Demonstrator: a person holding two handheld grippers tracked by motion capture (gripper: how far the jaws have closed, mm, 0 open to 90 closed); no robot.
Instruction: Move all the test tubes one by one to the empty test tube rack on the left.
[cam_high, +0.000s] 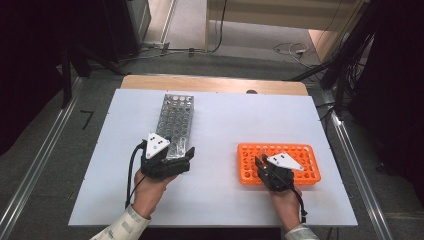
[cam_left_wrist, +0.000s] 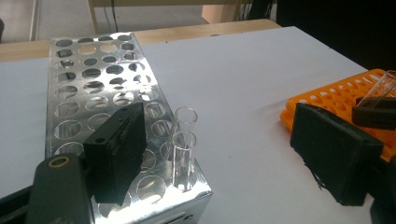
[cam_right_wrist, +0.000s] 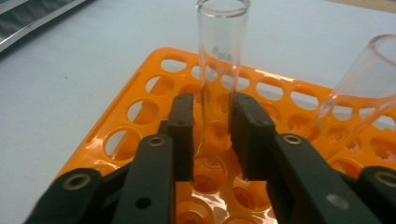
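right tool (cam_right_wrist: 211, 123) clenched on glass test tube (cam_right_wrist: 221, 56), upright over orange rack (cam_right_wrist: 116, 140) for lifting | left tool (cam_left_wrist: 224, 154) released, straddling steel rack (cam_left_wrist: 70, 112) corner

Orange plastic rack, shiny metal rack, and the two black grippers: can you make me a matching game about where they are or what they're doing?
Things:
1. orange plastic rack
2. shiny metal rack
3. right gripper
4. left gripper

Descriptions:
A. jaws wide apart at the near end of a rack
B. on the table's right side
C. on the table's left side
D. clamped on a clear glass tube

Pairs: 1-B, 2-C, 3-D, 4-A
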